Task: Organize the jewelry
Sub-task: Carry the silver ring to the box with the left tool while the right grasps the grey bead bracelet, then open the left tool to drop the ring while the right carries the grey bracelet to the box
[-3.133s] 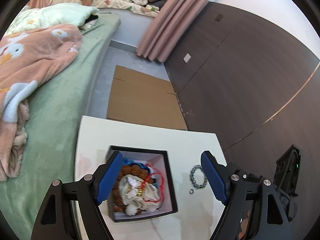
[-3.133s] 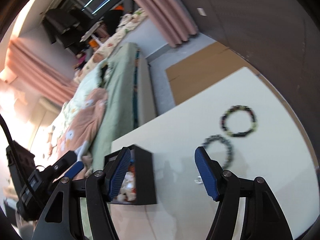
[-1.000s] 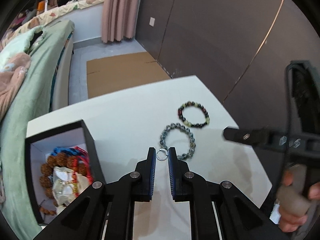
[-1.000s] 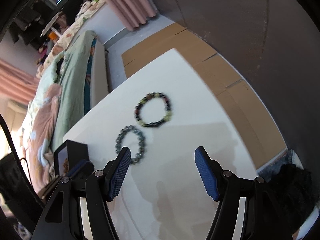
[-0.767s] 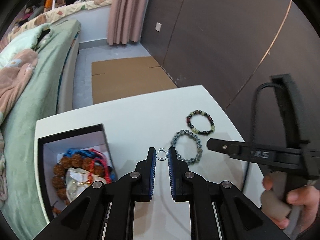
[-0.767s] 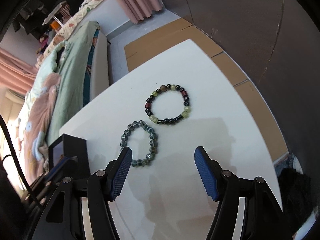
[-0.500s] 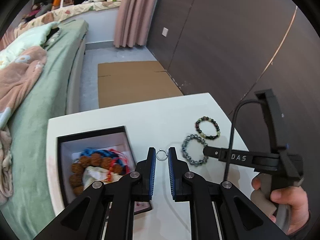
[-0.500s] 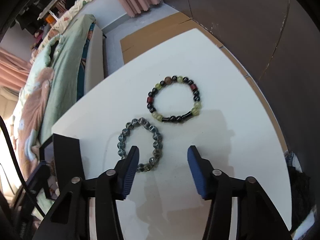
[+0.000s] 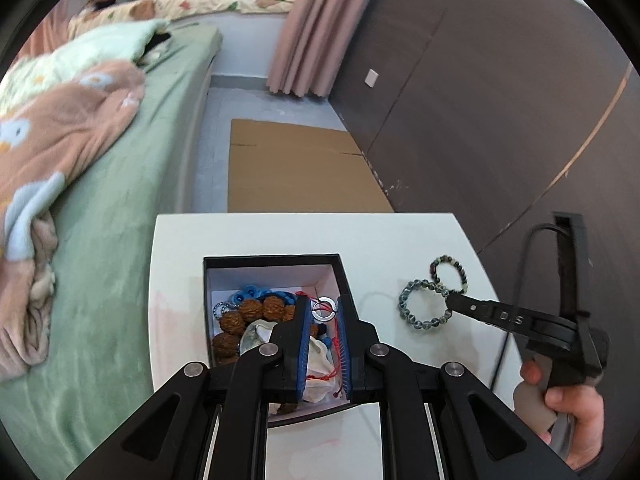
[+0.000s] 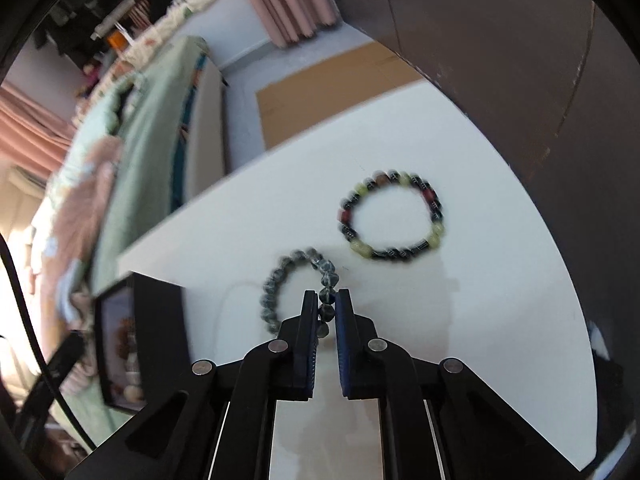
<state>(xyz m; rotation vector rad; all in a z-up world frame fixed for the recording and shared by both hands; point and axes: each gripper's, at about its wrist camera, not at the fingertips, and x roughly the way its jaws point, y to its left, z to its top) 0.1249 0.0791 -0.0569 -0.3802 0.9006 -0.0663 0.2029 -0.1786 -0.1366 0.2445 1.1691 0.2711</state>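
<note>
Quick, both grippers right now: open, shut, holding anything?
Left gripper: shut on the small silver ring, over the black box.
Right gripper: jaws closing, pads already on the grey bead bracelet on the white table.

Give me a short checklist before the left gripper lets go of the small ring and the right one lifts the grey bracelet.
1. Silver ring pinched in left gripper: ok.
2. Ring above the open black box: ok.
3. Right gripper closing with grey bracelet beads between its jaws: ok.
4. Firmness of that grip: cannot tell.
5. Multicolour bracelet apart from the right gripper: ok.
6. Room in the box among the jewelry: ok.
</note>
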